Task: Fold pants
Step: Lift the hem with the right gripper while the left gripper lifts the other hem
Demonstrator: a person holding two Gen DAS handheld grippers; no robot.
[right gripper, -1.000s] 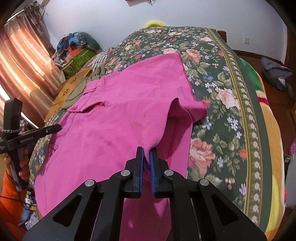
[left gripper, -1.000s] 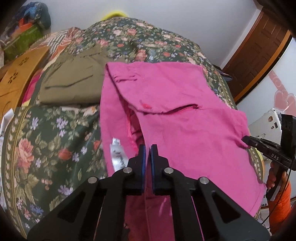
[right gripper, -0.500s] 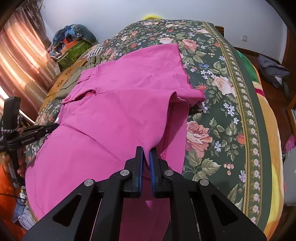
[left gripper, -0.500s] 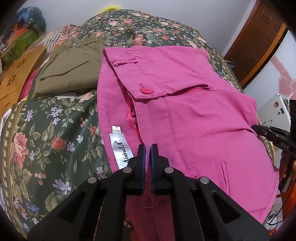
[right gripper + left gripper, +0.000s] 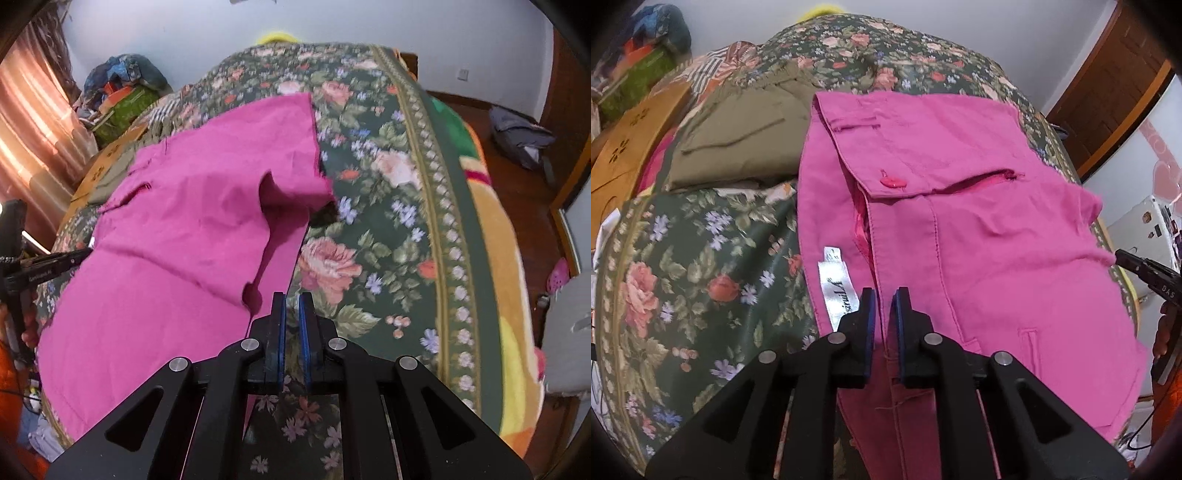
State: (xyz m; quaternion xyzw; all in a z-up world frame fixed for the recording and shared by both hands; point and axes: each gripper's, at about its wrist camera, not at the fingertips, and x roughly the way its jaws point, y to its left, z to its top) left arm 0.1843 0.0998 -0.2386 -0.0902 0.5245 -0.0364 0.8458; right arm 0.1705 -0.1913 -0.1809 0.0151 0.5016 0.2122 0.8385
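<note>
- The bed, under a dark green cover with flowers, fills both views; its far end curves out of sight and its near edge is cut off by the grippers.
- The pink pants lie spread over the near part of the bed, waistband toward the left wrist camera, with a pink button and a white label showing at the open waist. Part of the label's print is hidden behind the left gripper.
- In the right wrist view the pants have one layer folded over with a loose flap near the middle; what lies under that fold cannot be seen.
- Folded olive pants sit on the bed just beyond the pink ones; their far edge is blurred.
- A wooden board at the bed's left side is cut off by the picture edge.
- The left gripper sits over the waistband with its jaws a small gap apart; pink cloth shows in the gap, but whether the pads pinch it cannot be told.
- The right gripper hovers just right of the pants' edge, jaws slightly parted, with only bed cover visible between them.
- Motion blur softens the cover's pattern in the right wrist view.
</note>
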